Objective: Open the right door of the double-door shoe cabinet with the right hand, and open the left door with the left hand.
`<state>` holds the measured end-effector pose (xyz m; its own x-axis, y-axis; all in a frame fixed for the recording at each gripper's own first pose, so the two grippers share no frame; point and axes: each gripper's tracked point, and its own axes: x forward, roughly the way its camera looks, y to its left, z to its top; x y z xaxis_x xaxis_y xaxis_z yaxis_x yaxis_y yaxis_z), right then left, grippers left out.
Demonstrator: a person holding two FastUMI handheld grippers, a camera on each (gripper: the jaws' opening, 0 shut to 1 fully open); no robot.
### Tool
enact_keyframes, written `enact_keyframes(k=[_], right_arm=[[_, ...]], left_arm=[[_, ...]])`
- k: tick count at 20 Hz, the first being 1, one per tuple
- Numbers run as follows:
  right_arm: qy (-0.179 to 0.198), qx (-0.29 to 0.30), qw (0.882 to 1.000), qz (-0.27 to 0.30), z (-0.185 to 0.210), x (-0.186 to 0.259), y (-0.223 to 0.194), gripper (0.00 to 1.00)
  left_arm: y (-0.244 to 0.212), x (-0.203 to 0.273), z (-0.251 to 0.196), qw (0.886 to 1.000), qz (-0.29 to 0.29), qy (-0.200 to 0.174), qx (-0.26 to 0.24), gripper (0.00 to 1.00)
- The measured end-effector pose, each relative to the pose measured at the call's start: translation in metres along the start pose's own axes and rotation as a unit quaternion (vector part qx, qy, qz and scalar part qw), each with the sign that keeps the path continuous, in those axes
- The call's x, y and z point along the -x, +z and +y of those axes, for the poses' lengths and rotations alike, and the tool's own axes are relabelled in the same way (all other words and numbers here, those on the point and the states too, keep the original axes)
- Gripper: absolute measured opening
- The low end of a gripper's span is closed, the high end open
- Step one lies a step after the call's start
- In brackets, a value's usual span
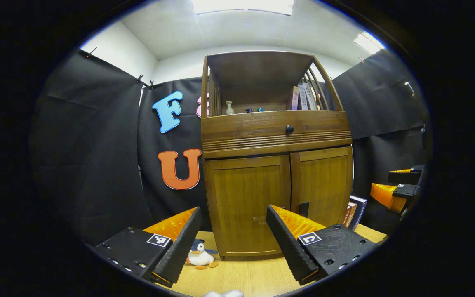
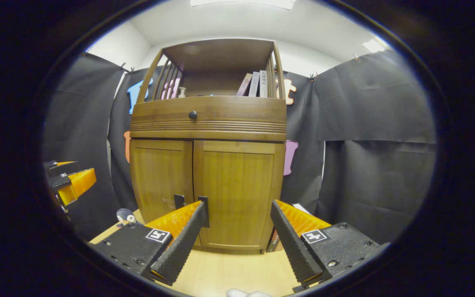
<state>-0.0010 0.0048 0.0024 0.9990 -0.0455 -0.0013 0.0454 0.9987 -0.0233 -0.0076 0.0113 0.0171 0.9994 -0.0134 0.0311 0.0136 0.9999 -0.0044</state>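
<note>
- In front of the brown wooden double-door shoe cabinet (image 1: pixel 276 165), which stands on a pale wooden floor (image 1: pixel 241 276), both grippers hang apart from it, touching nothing.
- The cabinet's left door (image 1: pixel 248 204) and right door (image 1: pixel 324 185) are both shut, flush with the frame, each with a small dark handle by the centre seam.
- In the left gripper view, the left gripper (image 1: pixel 233 243) faces the left door; its fingers stand wide apart with nothing between them.
- In the right gripper view, the right gripper (image 2: pixel 239 239) faces the right door (image 2: pixel 237 189); its fingers are likewise spread wide and hold nothing.
- The left gripper view shows a small white plush penguin (image 1: pixel 200 256) on the floor at the cabinet's left foot; the right gripper view catches just its dark head (image 2: pixel 126 215) beside the cabinet's lower left corner.
- The left gripper view shows upright books (image 1: pixel 356 211) leaning by the cabinet's right side; in the right gripper view that spot is mostly hidden behind a finger.
- Above the doors runs a curved wooden drawer front with a round black knob (image 1: pixel 289 129), and above that an open slatted shelf holding a small pump bottle (image 1: pixel 229 108) and a few books (image 1: pixel 303 97).
- Each view catches the other gripper at its edge: the right gripper (image 1: pixel 398 187) to the right of the cabinet, the left gripper (image 2: pixel 70 181) to its left, well apart from it.
</note>
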Motion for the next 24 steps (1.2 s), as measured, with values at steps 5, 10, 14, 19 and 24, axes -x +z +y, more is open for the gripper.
enact_keyframes(k=[5, 10, 14, 19, 24], right_arm=[[0.000, 0.005, 1.000, 0.009, -0.002, -0.007, -0.009, 1.00], [0.005, -0.001, 0.999, 0.033, 0.013, -0.034, -0.038, 1.00], [0.010, -0.002, 0.999, 0.046, 0.030, -0.070, -0.068, 1.00], [0.019, -0.013, 0.998, 0.063, 0.058, -0.121, -0.100, 0.97], [0.009, -0.001, 0.997, 0.072, 0.077, -0.171, -0.117, 1.00]], left_arm=[[-0.007, 0.007, 0.009, 1.000, 0.009, 0.007, 0.003, 0.96], [-0.009, 0.018, 0.018, 1.000, 0.009, 0.015, 0.000, 0.96], [-0.013, 0.027, 0.021, 1.000, 0.012, 0.017, 0.004, 0.96], [-0.024, 0.038, 0.024, 1.000, 0.021, 0.022, 0.000, 1.00], [-0.033, 0.044, 0.030, 0.999, 0.030, 0.029, 0.010, 0.96]])
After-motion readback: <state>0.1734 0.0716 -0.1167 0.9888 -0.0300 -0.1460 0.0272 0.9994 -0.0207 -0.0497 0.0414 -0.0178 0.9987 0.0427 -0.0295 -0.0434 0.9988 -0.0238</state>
